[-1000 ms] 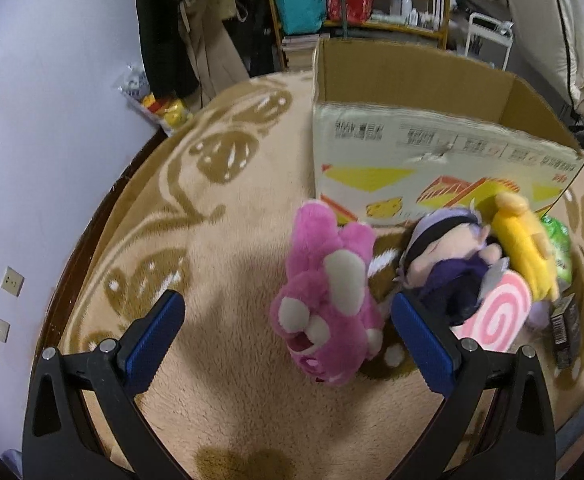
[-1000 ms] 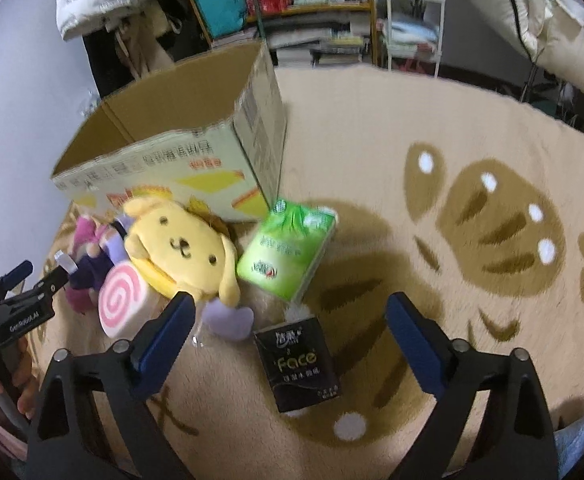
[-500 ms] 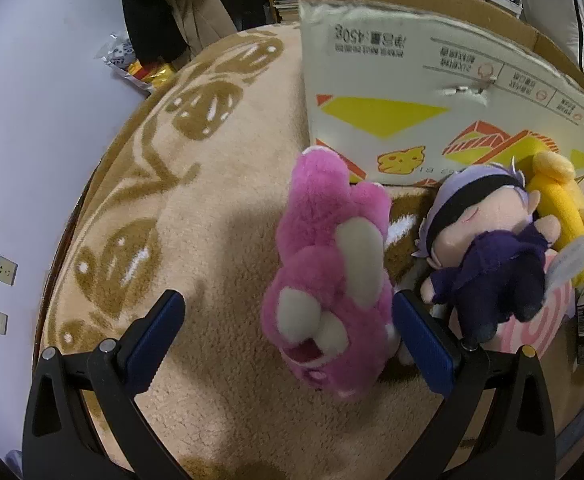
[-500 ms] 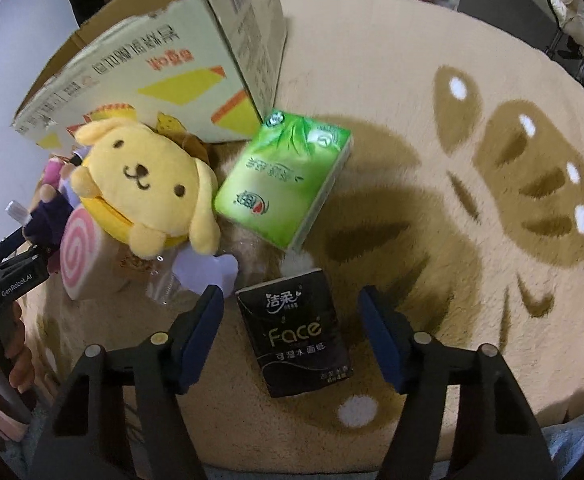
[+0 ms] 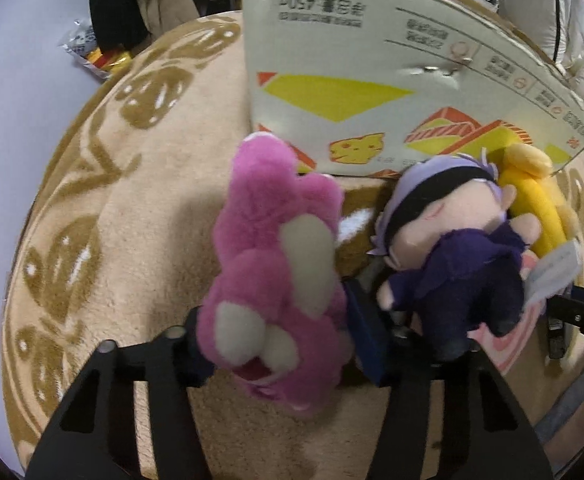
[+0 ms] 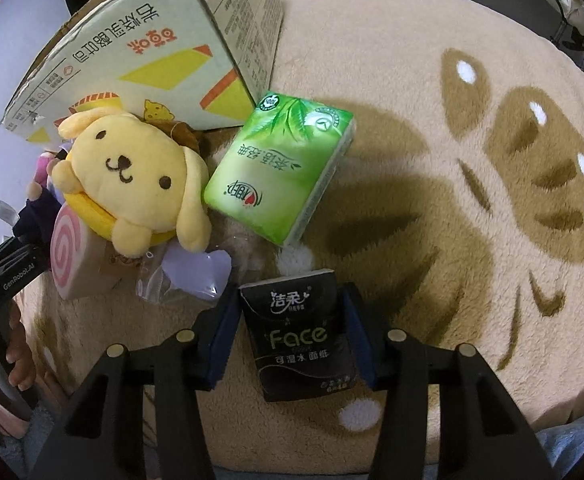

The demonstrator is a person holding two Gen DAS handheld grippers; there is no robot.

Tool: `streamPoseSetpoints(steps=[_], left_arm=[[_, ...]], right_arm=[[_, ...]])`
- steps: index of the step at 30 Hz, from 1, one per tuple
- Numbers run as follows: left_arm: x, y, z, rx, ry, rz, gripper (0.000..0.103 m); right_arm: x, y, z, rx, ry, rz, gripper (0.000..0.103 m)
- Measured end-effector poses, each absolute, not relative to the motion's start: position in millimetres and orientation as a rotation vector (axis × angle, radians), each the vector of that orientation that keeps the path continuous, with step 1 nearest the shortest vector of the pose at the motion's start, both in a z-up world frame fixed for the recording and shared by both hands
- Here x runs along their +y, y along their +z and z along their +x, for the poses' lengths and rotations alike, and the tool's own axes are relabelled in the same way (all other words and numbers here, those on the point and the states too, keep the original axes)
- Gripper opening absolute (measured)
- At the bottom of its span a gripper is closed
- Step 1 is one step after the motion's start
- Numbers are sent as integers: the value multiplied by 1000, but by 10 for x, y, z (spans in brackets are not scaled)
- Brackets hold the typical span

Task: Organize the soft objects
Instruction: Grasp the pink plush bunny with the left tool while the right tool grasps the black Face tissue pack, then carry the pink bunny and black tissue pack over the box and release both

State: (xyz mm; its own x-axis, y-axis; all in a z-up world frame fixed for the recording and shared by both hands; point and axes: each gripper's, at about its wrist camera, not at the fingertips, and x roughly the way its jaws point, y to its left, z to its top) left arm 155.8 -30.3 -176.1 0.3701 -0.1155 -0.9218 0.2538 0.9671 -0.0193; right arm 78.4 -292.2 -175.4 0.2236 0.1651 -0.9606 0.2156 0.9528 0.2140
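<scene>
My left gripper (image 5: 279, 340) is shut on a pink plush bear (image 5: 275, 264) that lies on the beige rug. Right of it lie a purple-clad doll (image 5: 452, 256) and a yellow dog plush (image 5: 532, 200), which also shows in the right wrist view (image 6: 131, 176). My right gripper (image 6: 292, 332) is shut on a black tissue pack (image 6: 300, 332) on the rug. A green tissue pack (image 6: 279, 168) lies just beyond it. A pink swirl roll plush (image 6: 69, 256) lies beside the yellow dog.
A cardboard box (image 5: 392, 92) stands on the rug right behind the toys; it also shows in the right wrist view (image 6: 151, 48). A clear plastic bag with a lilac piece (image 6: 187, 276) lies left of the black pack. The left gripper's body (image 6: 7, 276) is at the left edge.
Both grippers moved forward and down and closed: the left one on the pink bear, the right one on the black tissue pack.
</scene>
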Motion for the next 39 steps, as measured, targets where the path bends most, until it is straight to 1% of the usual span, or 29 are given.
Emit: streamPoseSetpoints(steps=[8,16,23,32,39], left_arm=[[-308,-1669,1480,1149,-228,132,45],[-250,-1406,1287,1086,-178,121,45],[-211,-1040,1007,969,-159,122,45],[-247,-496,503,752,-151,160,45],[-252,-178,321,623,-141,149,45]], right_arm=[[-2815,-1659,807,1314,23,318,52],[-2651,-1335,725,1162,79,249,52],[-2563,-910,538,964,70,215,52],[-2483,-385,244,688,48,203,51],[-2406,-80,131,548,61,175,51]])
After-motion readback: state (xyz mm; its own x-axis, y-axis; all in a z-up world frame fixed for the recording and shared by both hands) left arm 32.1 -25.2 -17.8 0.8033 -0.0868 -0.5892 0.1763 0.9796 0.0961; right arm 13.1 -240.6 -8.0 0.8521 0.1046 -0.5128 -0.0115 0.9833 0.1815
